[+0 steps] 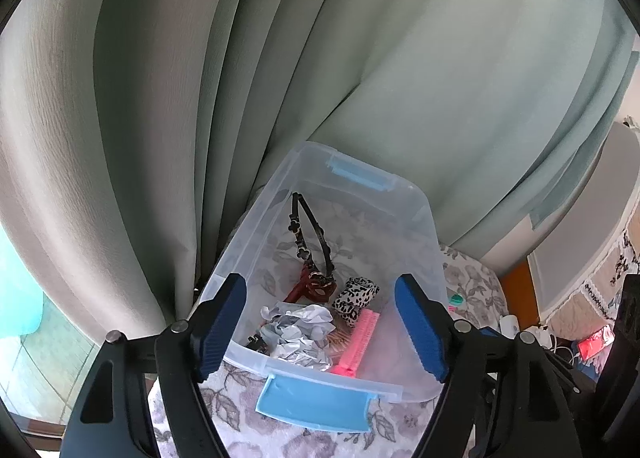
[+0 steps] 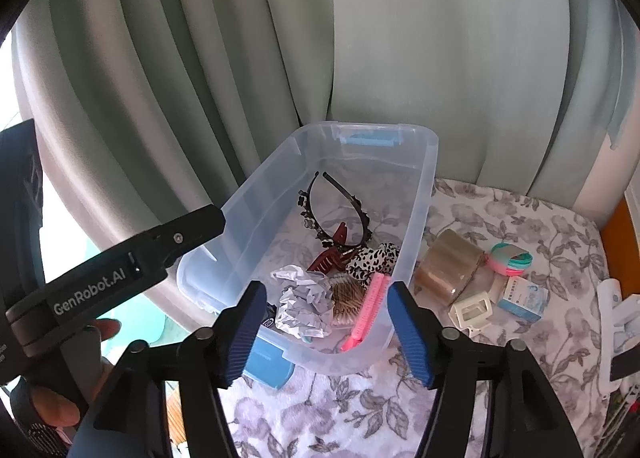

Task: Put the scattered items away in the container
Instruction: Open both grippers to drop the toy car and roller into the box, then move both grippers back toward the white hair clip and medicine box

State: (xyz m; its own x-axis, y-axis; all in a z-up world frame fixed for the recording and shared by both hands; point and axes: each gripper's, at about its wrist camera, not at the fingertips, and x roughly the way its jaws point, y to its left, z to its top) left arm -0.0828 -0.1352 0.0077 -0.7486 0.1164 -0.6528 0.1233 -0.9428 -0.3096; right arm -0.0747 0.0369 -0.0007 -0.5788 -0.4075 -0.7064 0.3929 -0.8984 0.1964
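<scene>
Both the left gripper and the right gripper hang with jaws apart and hold nothing, just above the near end of the clear container, where crumpled paper and a pink comb lie, a black headband farther in.

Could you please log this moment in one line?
left gripper: open | right gripper: open | clear plastic bin: part-filled | tape roll: outside
</scene>
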